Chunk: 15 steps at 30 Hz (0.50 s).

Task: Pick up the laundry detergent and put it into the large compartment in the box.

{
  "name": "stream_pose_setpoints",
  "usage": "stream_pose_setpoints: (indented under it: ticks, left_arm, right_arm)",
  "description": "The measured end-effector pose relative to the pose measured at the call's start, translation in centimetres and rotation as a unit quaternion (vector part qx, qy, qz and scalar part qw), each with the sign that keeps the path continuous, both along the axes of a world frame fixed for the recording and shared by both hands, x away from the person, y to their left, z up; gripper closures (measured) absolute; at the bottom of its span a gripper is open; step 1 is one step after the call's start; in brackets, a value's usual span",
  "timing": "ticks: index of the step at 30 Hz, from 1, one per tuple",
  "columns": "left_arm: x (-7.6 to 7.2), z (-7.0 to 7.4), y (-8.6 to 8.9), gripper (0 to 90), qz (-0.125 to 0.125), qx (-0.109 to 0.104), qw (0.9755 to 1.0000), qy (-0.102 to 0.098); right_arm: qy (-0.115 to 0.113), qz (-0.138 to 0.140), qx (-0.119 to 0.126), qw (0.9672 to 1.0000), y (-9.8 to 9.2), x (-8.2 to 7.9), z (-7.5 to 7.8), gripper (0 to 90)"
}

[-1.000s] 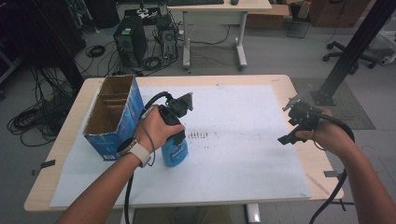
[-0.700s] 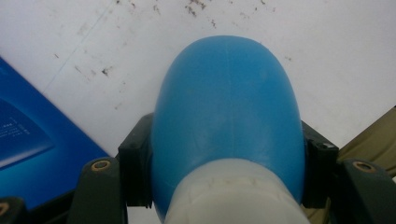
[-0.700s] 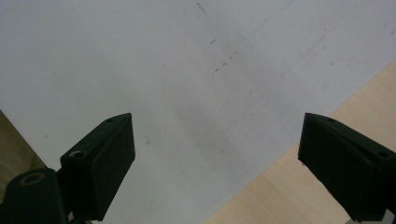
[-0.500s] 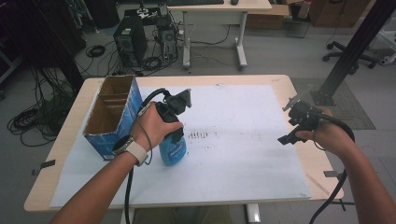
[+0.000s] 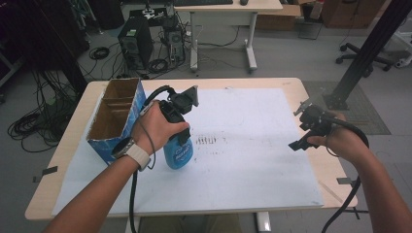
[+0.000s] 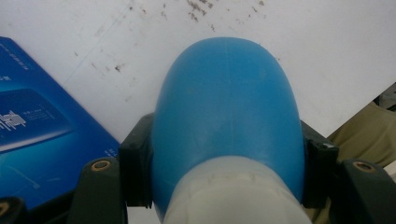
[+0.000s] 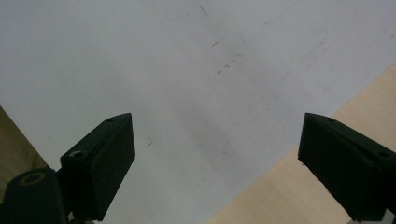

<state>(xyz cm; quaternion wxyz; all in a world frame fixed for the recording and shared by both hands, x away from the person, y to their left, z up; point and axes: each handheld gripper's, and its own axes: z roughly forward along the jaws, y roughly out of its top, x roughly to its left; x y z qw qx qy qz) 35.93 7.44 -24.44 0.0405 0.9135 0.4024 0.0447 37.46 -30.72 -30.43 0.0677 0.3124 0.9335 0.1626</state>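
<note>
My left gripper [image 5: 178, 137] points down and is shut on the neck of a blue bottle [image 5: 178, 154] with a white collar. The bottle stands upright beside the blue cardboard box [image 5: 116, 116]; whether its base touches the paper I cannot tell. In the left gripper view the jaws of the left gripper [image 6: 226, 170] press both sides of the bottle [image 6: 224, 107], and the box [image 6: 32, 135] lies to the left. My right gripper [image 5: 299, 128] hovers open over the paper's right edge. In the right gripper view, nothing is between the jaws of the right gripper [image 7: 215, 140].
A white paper sheet [image 5: 252, 121] covers most of the wooden table [image 5: 320, 165], with dark smudges [image 5: 209, 141] near its middle. The open-topped box stands at the left. Beyond the table are a desk [image 5: 223, 9] and computer cases [image 5: 133, 46] on the floor.
My left gripper has risen a little with the blue bottle in it. The right gripper has stayed where it was.
</note>
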Motion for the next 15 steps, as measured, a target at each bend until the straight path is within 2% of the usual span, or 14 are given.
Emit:
stream_pose_setpoints:
  ticks: [5,15]
  left_arm:
    - [-0.1,0.9,0.2,37.3,0.005,-0.002,1.0000,-0.001]
    - [-0.4,3.1,0.4,37.3,0.018,0.003,0.9997,-0.017]
  right_arm:
    - [0.000,0.000,0.000,1.0000,0.0,-0.1,0.0,11.2]
    - [-0.001,0.001,0.000,1.0000,0.0,-0.1,0.1,11.1]
